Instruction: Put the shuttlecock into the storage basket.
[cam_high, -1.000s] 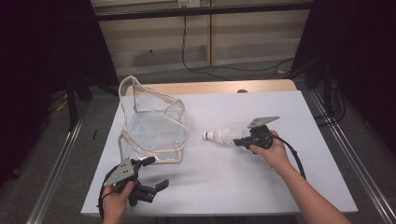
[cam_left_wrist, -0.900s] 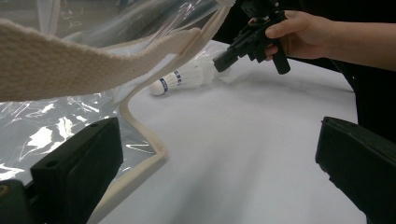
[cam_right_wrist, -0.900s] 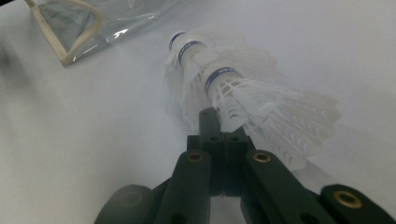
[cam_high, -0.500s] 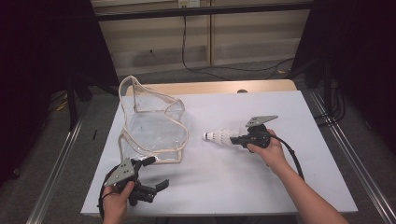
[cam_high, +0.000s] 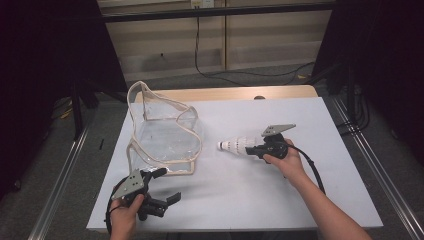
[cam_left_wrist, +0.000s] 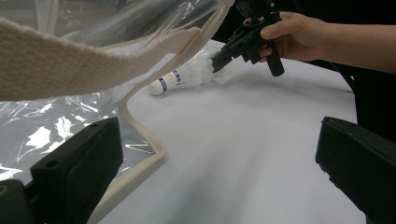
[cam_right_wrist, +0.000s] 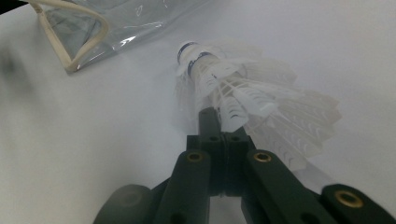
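Shuttlecock (cam_right_wrist: 243, 88): blue band at cork, writing unreadable.

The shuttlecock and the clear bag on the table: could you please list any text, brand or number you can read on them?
Shuttlecock: blue marks on the band near its cork, too small and blurred to read.
Clear bag: no lettering visible on its plastic or cream trim.

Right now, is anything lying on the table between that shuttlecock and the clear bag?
Nothing visible does. The shuttlecock, pinched in the right gripper, points its cork toward the transparent bag, with bare white table between them. The left gripper waits open near the bag's front edge, off that path.
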